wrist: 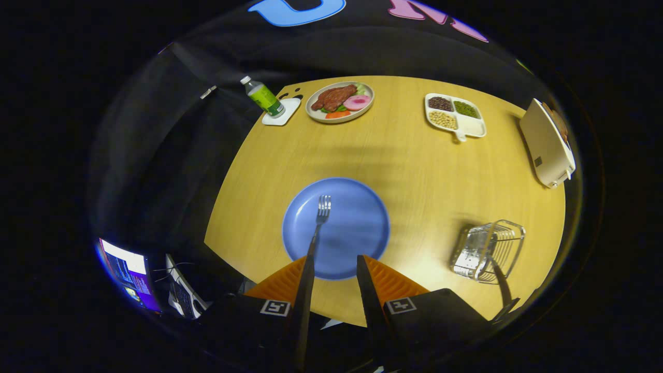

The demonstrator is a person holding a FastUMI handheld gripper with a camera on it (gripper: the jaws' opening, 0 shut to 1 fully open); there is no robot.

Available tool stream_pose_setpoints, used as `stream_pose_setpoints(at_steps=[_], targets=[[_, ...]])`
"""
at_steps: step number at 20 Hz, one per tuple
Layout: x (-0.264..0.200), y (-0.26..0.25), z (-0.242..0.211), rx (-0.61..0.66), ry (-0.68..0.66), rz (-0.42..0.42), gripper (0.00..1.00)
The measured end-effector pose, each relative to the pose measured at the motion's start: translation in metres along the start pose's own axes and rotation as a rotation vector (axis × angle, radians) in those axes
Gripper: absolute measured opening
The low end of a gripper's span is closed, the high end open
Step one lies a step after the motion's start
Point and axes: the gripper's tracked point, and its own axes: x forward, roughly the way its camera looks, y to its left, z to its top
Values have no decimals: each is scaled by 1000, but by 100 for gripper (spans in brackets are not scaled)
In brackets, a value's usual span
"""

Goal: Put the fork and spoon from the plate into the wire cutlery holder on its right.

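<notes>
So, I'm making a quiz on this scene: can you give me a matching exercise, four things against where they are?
Things:
1. fork
2. bottle
3. holder
4. toaster

Places:
A. on a white coaster
B. tines over the blue plate, handle along the left finger of the hand-held gripper, whose fingers are apart
C. right of the blue plate, a dark handle sticking out of it
D. at the table's far right edge

Pairs: 1-B, 2-A, 3-C, 4-D
</notes>
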Motion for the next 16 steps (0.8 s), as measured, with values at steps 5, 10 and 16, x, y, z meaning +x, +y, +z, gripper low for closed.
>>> stream_pose_setpoints(at_steps=[5, 10, 16], targets=[[68, 25, -25, -39, 80, -25, 52], [113, 24, -40, -41, 135, -79, 50], [140, 19, -55, -89, 183, -140, 27]])
